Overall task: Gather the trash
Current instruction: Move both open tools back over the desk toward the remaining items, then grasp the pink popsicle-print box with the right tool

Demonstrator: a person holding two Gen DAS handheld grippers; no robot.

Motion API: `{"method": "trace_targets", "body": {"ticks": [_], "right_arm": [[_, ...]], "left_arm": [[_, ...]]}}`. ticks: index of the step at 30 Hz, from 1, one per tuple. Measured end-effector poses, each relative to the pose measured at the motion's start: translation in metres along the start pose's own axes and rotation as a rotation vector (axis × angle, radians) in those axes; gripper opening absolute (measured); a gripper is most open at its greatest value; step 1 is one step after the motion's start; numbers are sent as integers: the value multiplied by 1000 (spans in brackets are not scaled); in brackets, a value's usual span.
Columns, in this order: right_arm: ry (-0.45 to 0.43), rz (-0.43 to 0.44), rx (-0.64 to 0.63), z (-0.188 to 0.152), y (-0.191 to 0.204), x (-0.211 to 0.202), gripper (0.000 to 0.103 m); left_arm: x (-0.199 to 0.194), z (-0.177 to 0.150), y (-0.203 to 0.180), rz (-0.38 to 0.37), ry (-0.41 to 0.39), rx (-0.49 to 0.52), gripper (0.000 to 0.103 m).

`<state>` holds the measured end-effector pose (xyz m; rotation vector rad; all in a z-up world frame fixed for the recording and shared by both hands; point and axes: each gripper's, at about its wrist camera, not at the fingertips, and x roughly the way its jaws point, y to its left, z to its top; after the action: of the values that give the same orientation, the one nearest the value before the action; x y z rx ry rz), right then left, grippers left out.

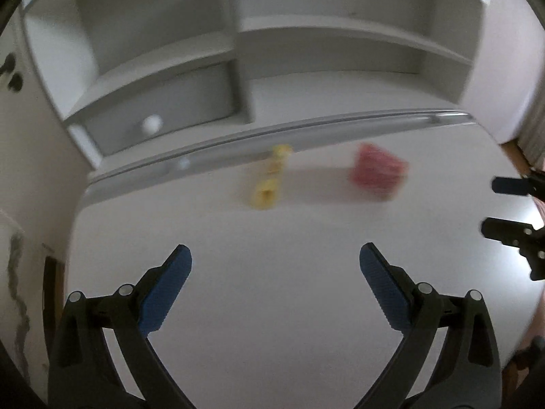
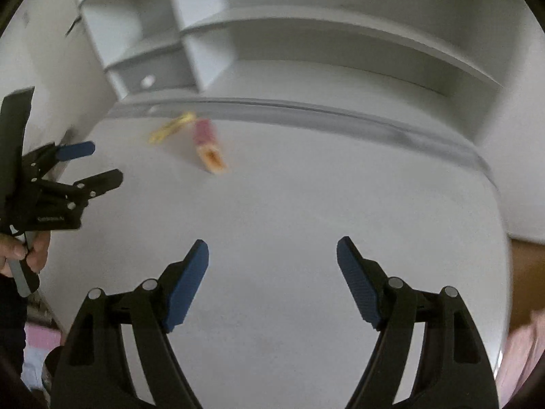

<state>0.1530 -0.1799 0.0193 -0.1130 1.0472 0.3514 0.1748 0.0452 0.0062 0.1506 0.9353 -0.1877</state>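
A yellow wrapper (image 1: pixel 269 179) and a red snack packet (image 1: pixel 376 170) lie near the far edge of the white table (image 1: pixel 272 289); both are blurred. In the right wrist view the yellow wrapper (image 2: pixel 172 129) and the red packet (image 2: pixel 207 145) lie side by side at the far left. My left gripper (image 1: pixel 275 262) is open and empty, well short of the wrapper; it also shows in the right wrist view (image 2: pixel 102 163). My right gripper (image 2: pixel 272 255) is open and empty, well short of the packet; it shows at the right edge of the left wrist view (image 1: pixel 490 208).
A white shelf unit (image 1: pixel 238 51) with open compartments and a drawer with a round knob (image 1: pixel 151 123) stands behind the table. The table has a raised grey rim (image 1: pixel 306 129) along the far edge. A wall is at the left.
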Motion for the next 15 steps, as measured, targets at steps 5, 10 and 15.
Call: {"method": "trace_targets", "body": {"ticks": [5, 10, 15], "right_arm": [[81, 19, -58, 56, 33, 60, 75], [105, 12, -68, 71, 39, 80, 50], [71, -11, -113, 67, 36, 69, 17]], "left_arm": [[24, -1, 19, -20, 28, -45, 96], [44, 5, 17, -26, 29, -12, 96], [63, 26, 16, -43, 31, 11, 96]]}}
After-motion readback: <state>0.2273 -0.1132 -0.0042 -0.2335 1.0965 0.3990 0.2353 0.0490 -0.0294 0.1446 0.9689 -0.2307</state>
